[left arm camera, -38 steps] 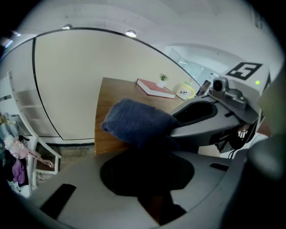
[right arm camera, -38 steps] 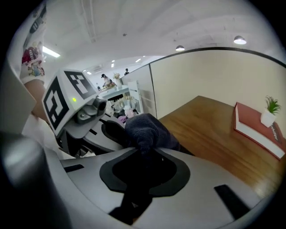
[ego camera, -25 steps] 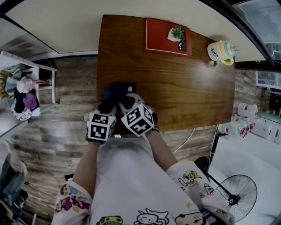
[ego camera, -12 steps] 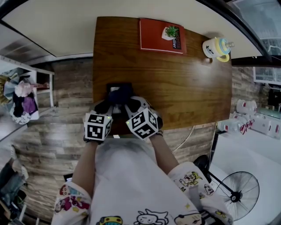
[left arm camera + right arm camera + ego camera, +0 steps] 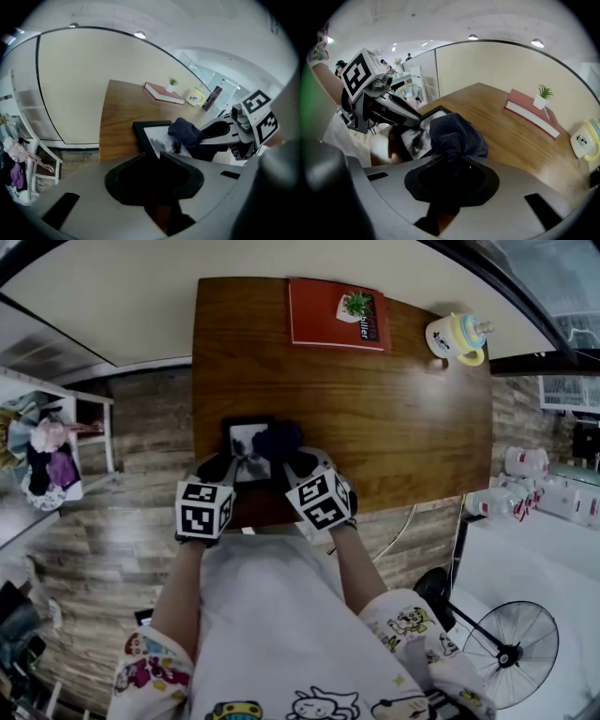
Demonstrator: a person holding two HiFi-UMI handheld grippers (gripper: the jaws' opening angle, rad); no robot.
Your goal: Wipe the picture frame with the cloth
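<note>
Two tips: left gripper (image 5: 152,153), jaws pinched on the near edge of the black rectangular picture frame (image 5: 246,439) lying flat at the front of the brown wooden table (image 5: 375,399), should hold firm. Right gripper (image 5: 453,158), clamped on the bunched dark-blue cloth (image 5: 454,133) resting on it, should press lightly and reach the corners.

place: home-like room | cues: wooden table (image 5: 375,418), floor fan (image 5: 511,659), mug (image 5: 453,337)

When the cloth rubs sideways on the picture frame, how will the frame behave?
The picture frame lies flat on the smooth wooden table, so alone it would probably slide. The left tongs seem to clamp its near edge, which should steady it. It looks stiff, unlike the bunched cloth.
</note>
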